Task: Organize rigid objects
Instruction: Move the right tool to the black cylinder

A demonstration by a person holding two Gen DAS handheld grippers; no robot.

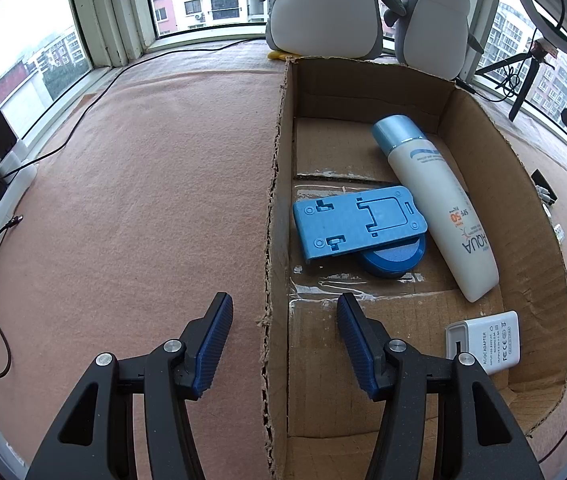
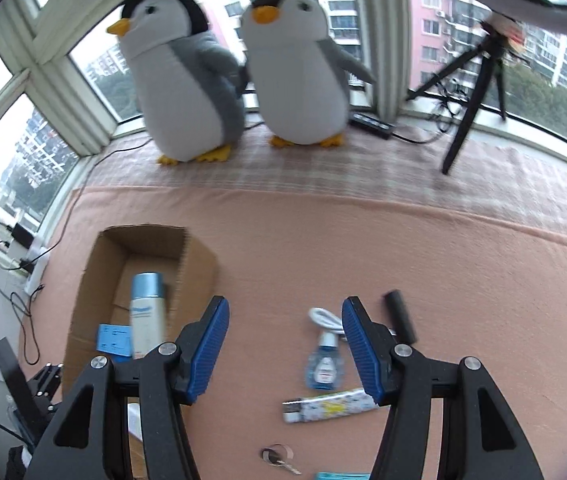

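Cardboard box (image 1: 479, 128) is seen in the left wrist view, resting on the pink cloth (image 1: 143, 184). Inside it lie a white sunscreen tube (image 1: 435, 204) with a blue cap, a blue plastic plate (image 1: 357, 222) resting on a round blue tin (image 1: 397, 258), and a white power adapter (image 1: 485, 340) near the right wall. The left gripper (image 1: 283, 312) is held wide open and empty, its fingers astride the box's left wall, one outside and one inside.

The right gripper (image 2: 285, 314) is likewise wide open and holds nothing. Loose items are seen on the cloth at its near side: a small blue bottle (image 2: 323, 366), a patterned lighter (image 2: 329, 404), a white cable (image 2: 325, 319), a black cylinder (image 2: 401, 314) and a key ring (image 2: 277, 456).

The loose items lie in front of the right gripper and to the right of the box, so the right gripper is judged the nearer one. The bottle sits between the open fingers, slightly right of centre, with its long axis running near to far, along the gripper's forward direction. The lighter lies nearer, with its long axis running left to right, across the finger gap. A closure across the bottle's width is therefore judged the most direct pick, the box then being reached by a leftward carry.
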